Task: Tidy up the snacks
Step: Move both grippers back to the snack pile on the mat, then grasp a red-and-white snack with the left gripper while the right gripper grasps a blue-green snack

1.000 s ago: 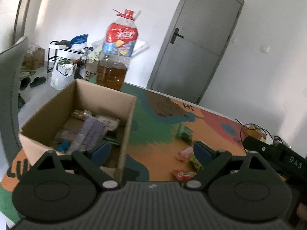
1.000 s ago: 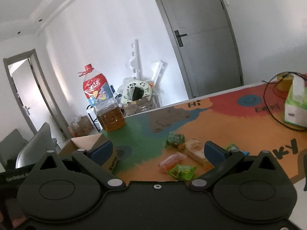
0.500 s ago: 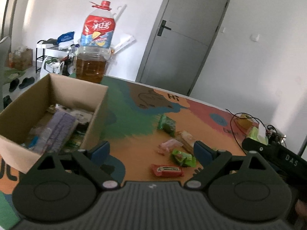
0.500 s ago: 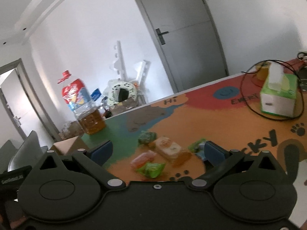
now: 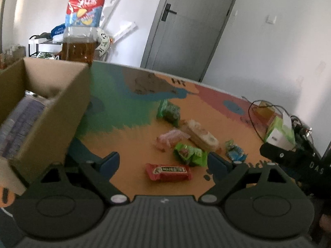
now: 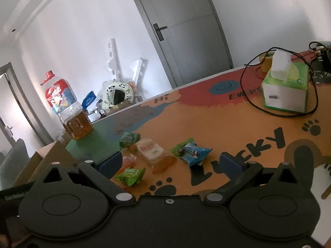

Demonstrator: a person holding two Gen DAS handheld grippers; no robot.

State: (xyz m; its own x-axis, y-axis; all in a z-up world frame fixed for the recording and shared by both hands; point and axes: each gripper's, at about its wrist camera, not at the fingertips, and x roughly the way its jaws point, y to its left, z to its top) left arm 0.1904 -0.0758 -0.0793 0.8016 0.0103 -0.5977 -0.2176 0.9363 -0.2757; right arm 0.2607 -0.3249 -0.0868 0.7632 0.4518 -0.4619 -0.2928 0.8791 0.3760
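Several snack packets lie loose on the colourful table mat (image 5: pixel 128 140). A red bar (image 5: pixel 168 172) is nearest, directly ahead of my left gripper (image 5: pixel 163 162), which is open and empty above it. Behind it lie a green packet (image 5: pixel 190 154), a pink one (image 5: pixel 171 138), a tan biscuit pack (image 5: pixel 201 135), a dark green pack (image 5: pixel 169 112) and a blue packet (image 5: pixel 235 152). A cardboard box (image 5: pixel 47 119) with snacks inside stands at the left. My right gripper (image 6: pixel 172 161) is open and empty over the biscuit pack (image 6: pixel 155 155), blue packet (image 6: pixel 194 153) and green packet (image 6: pixel 129 175).
A large oil bottle (image 5: pixel 82 24) stands behind the box. A green tissue box (image 6: pixel 286 88) ringed by a black cable (image 6: pixel 314 101) sits at the table's right end. The other gripper's black body (image 5: pixel 295 161) shows at the right. A grey door (image 6: pixel 186 31) is beyond the table.
Both grippers moved down and rightward from the box toward the loose snacks. The box slid to the left edge of the left wrist view; the packets now sit closer. Both jaws stayed open.
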